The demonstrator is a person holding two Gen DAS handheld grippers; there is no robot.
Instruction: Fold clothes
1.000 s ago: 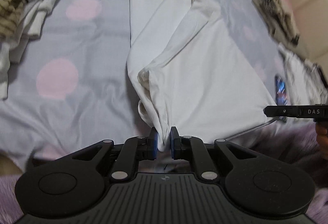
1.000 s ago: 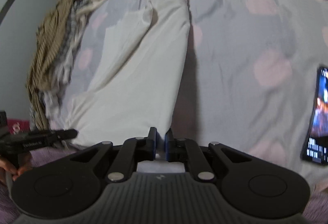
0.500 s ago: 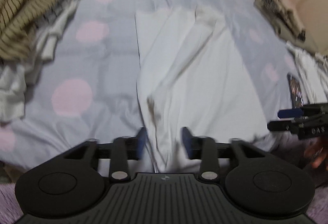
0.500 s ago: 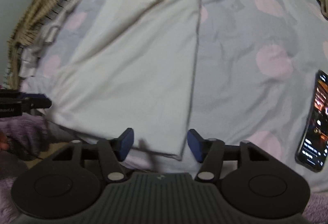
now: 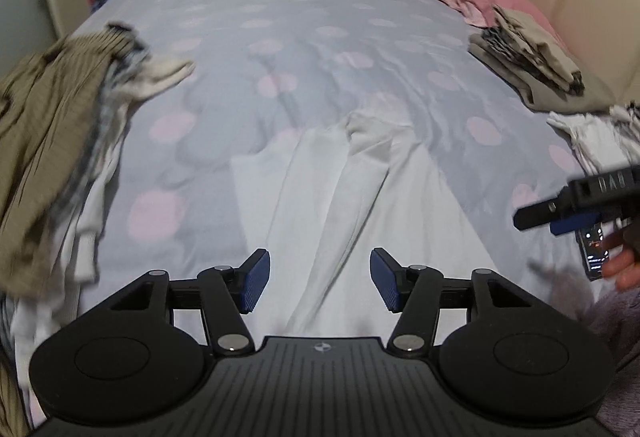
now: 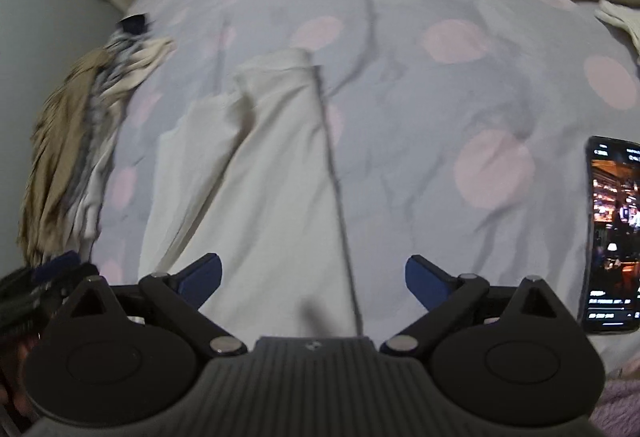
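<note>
A white garment (image 5: 360, 205) lies folded lengthwise on the bed, running away from me, with creases along its left half. It also shows in the right wrist view (image 6: 256, 189). My left gripper (image 5: 318, 283) is open and empty above the garment's near end. My right gripper (image 6: 314, 283) is open and empty over the garment's near right edge. The right gripper also shows at the right of the left wrist view (image 5: 576, 203), and the left gripper at the lower left of the right wrist view (image 6: 44, 277).
The bed has a lilac sheet with pink dots (image 5: 280, 37). A heap of unfolded clothes (image 5: 60, 141) lies at the left. Folded stacks (image 5: 528, 53) sit at the right by pink pillows. A lit phone (image 6: 614, 233) lies on the sheet at the right.
Both grippers were shut on the garment's near edge a second ago. Both have opened, let it go and lifted back; the garment now lies flat.
</note>
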